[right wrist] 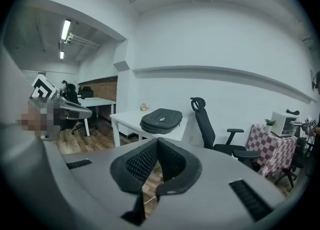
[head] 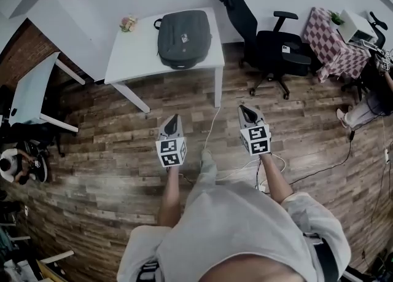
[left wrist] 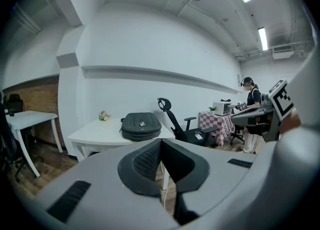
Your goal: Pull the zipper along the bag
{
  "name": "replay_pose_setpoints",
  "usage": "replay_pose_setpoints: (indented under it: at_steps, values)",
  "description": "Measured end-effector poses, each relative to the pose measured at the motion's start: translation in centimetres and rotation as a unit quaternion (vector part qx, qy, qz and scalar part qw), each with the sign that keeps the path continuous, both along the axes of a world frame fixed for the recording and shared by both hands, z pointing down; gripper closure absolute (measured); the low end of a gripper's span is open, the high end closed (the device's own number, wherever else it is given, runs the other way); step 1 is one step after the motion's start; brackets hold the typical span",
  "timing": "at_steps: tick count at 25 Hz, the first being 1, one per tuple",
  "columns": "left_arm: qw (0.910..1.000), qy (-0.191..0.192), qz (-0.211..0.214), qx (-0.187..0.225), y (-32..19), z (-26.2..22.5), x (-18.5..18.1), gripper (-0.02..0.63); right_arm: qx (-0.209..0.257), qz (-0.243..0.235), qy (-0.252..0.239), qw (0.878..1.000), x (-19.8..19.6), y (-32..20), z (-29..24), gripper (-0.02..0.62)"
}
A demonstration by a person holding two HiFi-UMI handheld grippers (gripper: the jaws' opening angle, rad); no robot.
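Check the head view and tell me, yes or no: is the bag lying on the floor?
No, the bag lies on top of the white table, well above the wooden floor.

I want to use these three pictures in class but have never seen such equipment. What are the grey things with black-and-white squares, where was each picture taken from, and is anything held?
A person holds a two-jaw tool in each hand: the left gripper and the right gripper. One picture looks down from the person's head; the others look along each tool's jaws. Both are shut and empty. A dark bag and a small ornament lie on the white table ahead, untouched.
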State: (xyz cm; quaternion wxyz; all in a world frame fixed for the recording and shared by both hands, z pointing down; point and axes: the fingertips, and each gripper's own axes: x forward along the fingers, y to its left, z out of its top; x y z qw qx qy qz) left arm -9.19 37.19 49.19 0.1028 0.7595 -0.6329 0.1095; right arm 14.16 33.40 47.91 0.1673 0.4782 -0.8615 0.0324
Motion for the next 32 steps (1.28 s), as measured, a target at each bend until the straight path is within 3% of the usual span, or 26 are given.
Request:
replay_pose_setpoints:
  at_steps: [7,16,32]
  values:
    - [0.9999,0.005,0.012,0.004,-10.1,-1.3,-3.8,0.58,0.001,0.005,0.009,1.0,-4.1,-9.4,-1.3,0.581]
    - [0.9992,0.009,0.04,0.004,-20.3,-1.3,-6.1,0.58,0.002,0.022,0.021,1.0,-6.9,-18.4,-1.5,0.581]
    - [0.9958,0.001,0.089,-0.02,-28.5,1.2,-3.7,0.58,-0.033,0.041,0.031,0.998,-6.2,-24.0,1.8,0.581]
